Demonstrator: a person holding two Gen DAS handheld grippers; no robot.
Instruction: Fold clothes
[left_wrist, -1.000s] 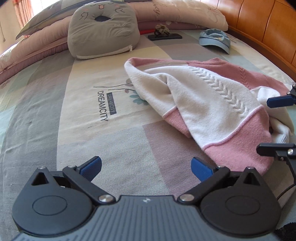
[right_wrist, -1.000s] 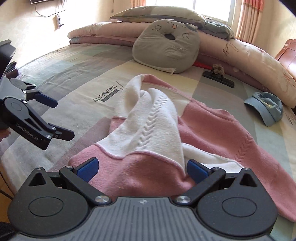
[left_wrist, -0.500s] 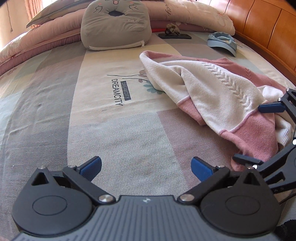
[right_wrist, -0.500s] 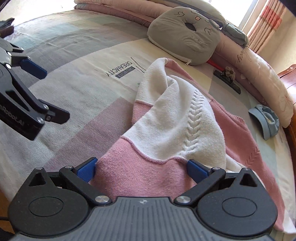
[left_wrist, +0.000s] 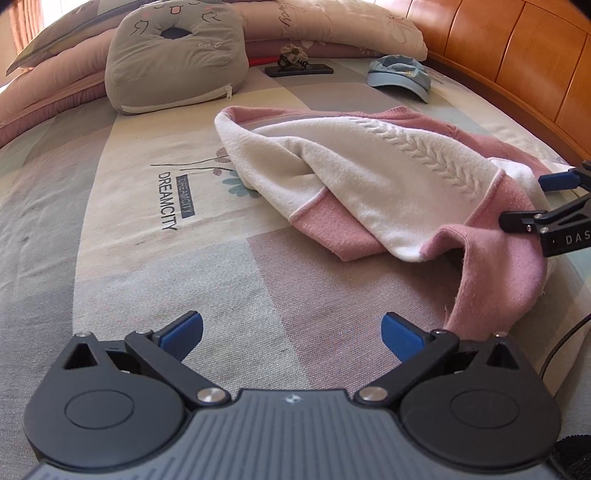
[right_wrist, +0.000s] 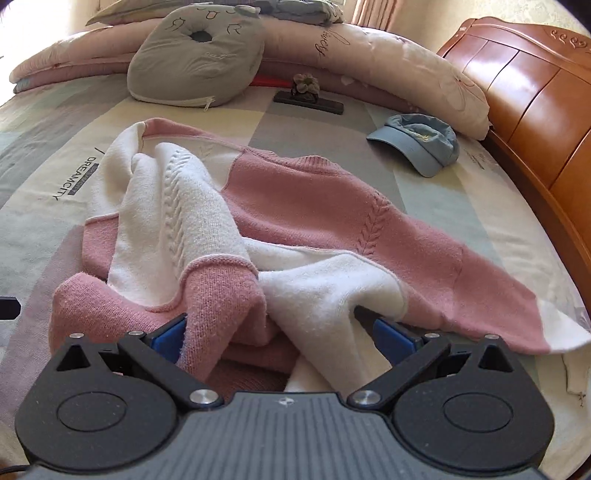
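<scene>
Knit pink-and-white sweater (right_wrist: 295, 206) lies bunched on bedspread (left_wrist: 147, 258); we judge it soft, limp, grippy. Right gripper (right_wrist: 280, 332) spread wide, cloth between fingers. Left gripper (left_wrist: 291, 328) released, empty. We'd pinch hem edge.

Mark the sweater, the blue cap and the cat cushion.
sweater (right_wrist: 295, 192): right wrist view, pink body panel.
blue cap (right_wrist: 417, 138): right wrist view, crown.
cat cushion (left_wrist: 173, 59): left wrist view, grey front face.

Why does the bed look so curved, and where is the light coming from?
Fisheye lenses in both wrist views bow the bedsheet and wooden headboard. In the right wrist view, daylight glares along the top edge, washing out the quilt roll. The sweater stays sharp.
</scene>
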